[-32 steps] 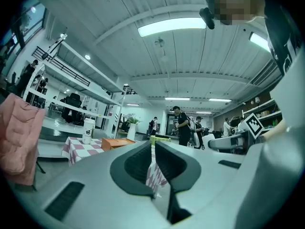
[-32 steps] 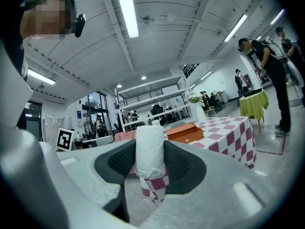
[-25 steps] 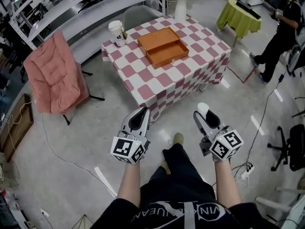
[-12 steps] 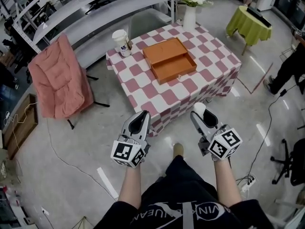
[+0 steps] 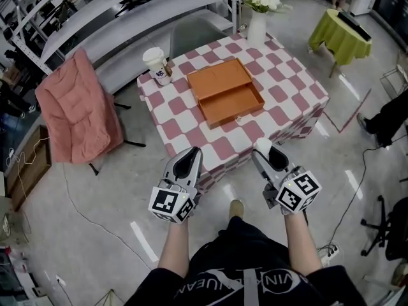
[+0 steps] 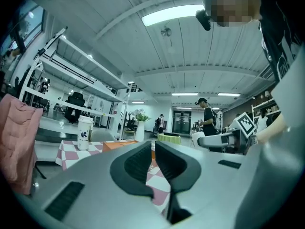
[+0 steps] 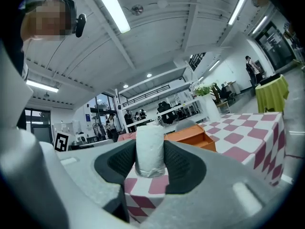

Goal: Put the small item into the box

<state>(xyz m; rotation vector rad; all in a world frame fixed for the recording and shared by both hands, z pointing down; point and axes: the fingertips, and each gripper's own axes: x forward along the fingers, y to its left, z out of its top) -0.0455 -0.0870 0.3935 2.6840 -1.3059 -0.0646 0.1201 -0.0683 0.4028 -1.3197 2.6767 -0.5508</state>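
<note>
The right gripper (image 5: 263, 149) has its ribbed black jaws clamped on a small white crinkly cylinder (image 7: 150, 148), at the near edge of the checked-cloth worktop (image 5: 284, 89). A flat orange box (image 5: 224, 93) lies open farther in. The left gripper (image 5: 190, 156) has its jaws almost together, empty.

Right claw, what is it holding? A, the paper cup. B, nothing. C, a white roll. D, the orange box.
C: in the right gripper view, the right claw has both jaws pressed against a white roll standing between them.
</note>
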